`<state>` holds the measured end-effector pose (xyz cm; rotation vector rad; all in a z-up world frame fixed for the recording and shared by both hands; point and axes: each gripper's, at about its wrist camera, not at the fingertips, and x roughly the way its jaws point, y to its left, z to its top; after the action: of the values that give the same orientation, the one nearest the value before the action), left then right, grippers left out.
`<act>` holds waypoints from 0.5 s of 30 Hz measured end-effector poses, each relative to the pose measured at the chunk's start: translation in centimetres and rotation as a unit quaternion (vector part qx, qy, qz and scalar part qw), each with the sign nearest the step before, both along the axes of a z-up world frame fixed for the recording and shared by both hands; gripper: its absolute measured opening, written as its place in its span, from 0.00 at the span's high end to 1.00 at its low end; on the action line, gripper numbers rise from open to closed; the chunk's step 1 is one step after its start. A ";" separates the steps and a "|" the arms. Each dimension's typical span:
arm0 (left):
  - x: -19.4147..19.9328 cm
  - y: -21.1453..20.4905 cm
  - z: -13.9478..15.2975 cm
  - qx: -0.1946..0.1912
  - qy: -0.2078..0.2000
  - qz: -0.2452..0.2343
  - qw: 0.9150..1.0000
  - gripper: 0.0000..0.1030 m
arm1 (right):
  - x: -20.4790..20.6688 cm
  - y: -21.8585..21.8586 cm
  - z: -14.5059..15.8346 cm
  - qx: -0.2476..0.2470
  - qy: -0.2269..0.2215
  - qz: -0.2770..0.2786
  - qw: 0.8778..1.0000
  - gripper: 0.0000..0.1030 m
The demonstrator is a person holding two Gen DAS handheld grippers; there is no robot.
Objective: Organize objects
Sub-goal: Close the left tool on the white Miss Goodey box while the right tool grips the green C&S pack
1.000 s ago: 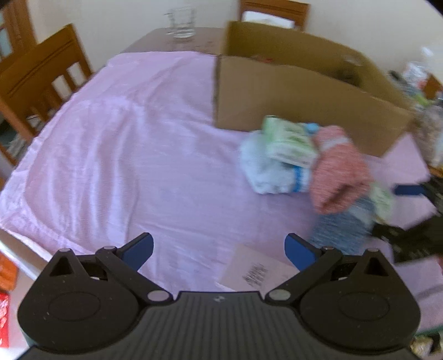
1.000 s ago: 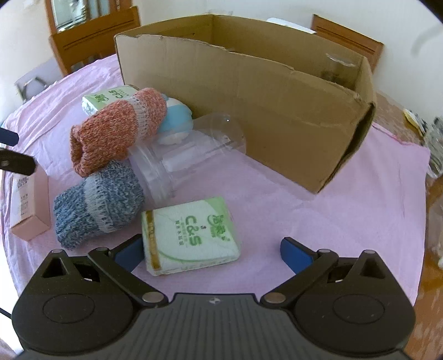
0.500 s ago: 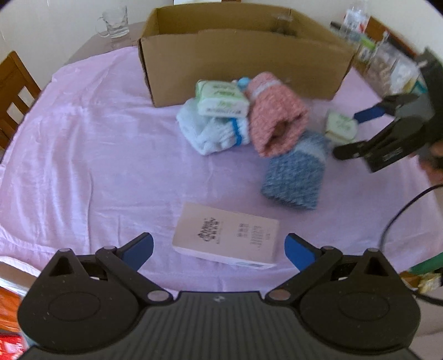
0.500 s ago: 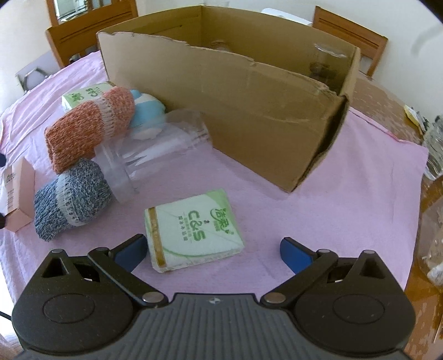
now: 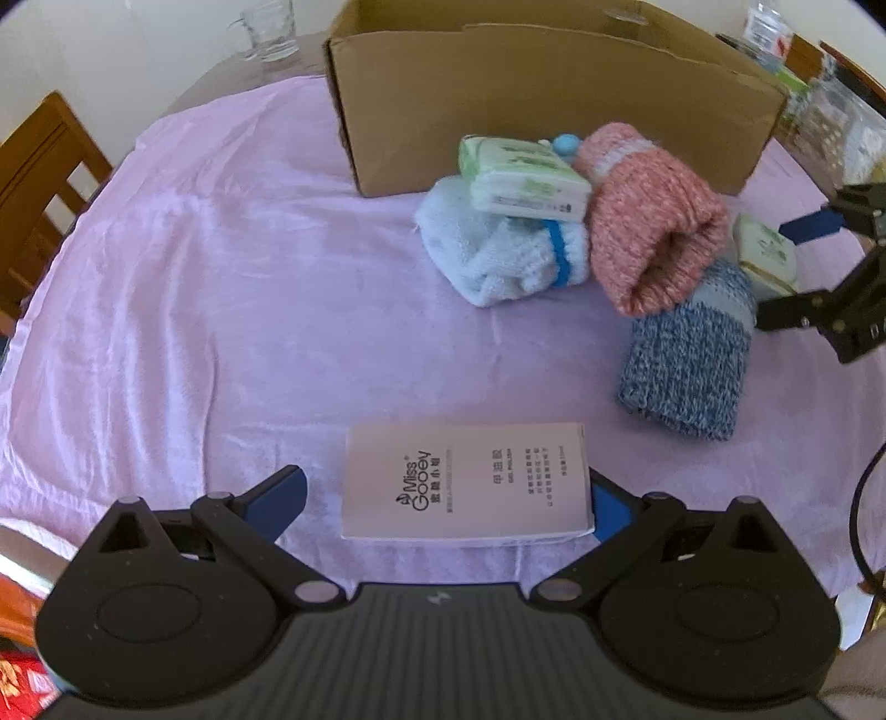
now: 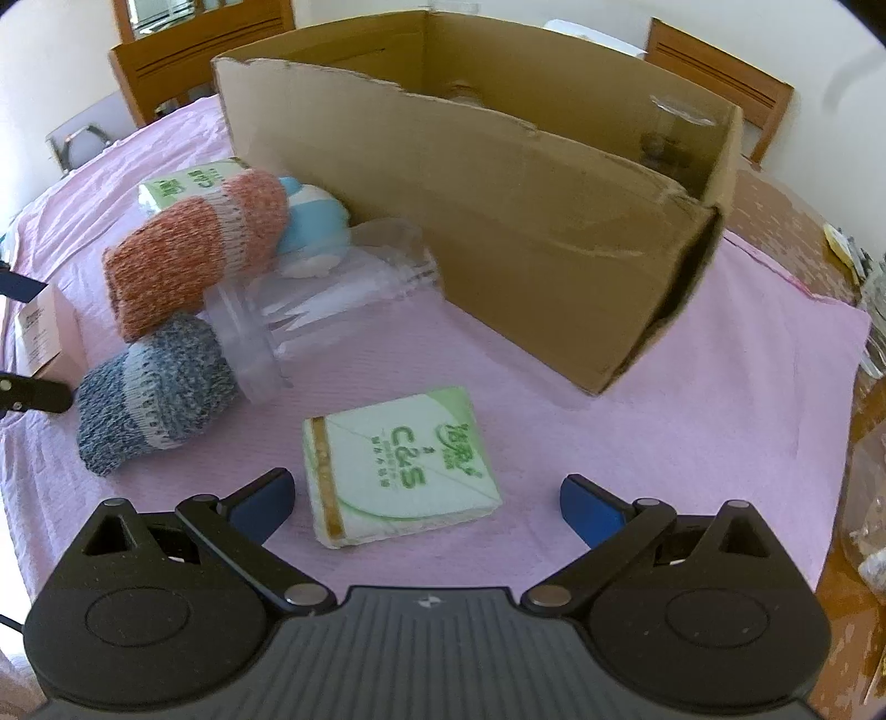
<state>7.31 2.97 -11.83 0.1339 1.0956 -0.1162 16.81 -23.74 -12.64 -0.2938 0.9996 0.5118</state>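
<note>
Pink tablecloth point(image 5: 166, 310) carries a cardboard box point(image 6: 498, 221); before it, left gripper point(image 5: 443, 501) and right gripper point(image 6: 426, 498) both gape around packets.

Likely a home dining room, wooden chairs point(image 6: 183, 52), pink tablecloth point(image 5: 221, 288), glass mug point(image 5: 268, 27)

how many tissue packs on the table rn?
2. One tissue pack lies flat on the cloth between the right hand-held gripper's open fingers; the other sits atop the white sock. More may be hidden inside the box.
</note>
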 end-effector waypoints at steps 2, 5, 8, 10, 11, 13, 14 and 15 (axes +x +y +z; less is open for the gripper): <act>-0.1 0.0 0.0 -0.004 -0.001 0.009 1.000 0.01 | -0.2 0.4 0.1 -0.001 0.001 0.013 1.000 0.00; 0.1 0.2 0.0 -0.013 0.005 0.023 1.000 0.01 | -0.1 0.8 0.2 -0.006 -0.001 0.030 1.000 0.00; 0.0 0.1 0.1 -0.011 0.003 0.027 1.000 0.01 | -0.4 1.1 0.4 -0.011 -0.004 0.044 0.999 0.04; -0.2 -0.3 0.2 0.002 -0.006 0.019 1.000 0.03 | -0.4 1.2 0.7 -0.009 -0.002 0.053 0.999 0.08; -0.3 -0.4 0.3 0.007 -0.010 0.017 1.000 0.04 | -0.4 1.2 0.7 -0.009 -0.001 0.056 0.998 0.11; -0.4 -0.6 0.4 0.010 -0.012 0.016 1.000 0.06 | -0.5 1.3 0.8 -0.006 0.000 0.061 0.998 0.15; -0.4 -0.6 0.4 0.008 -0.012 0.015 1.000 0.09 | -0.6 1.0 1.0 -0.005 0.001 0.062 0.998 0.17; -0.4 -0.6 0.5 0.005 -0.011 0.016 1.000 0.10 | -0.7 1.0 1.1 -0.005 0.001 0.064 0.998 0.18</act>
<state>6.95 2.37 -11.34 0.1262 1.0763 -0.0807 16.13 -22.78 -11.58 -0.3683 0.9894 0.6244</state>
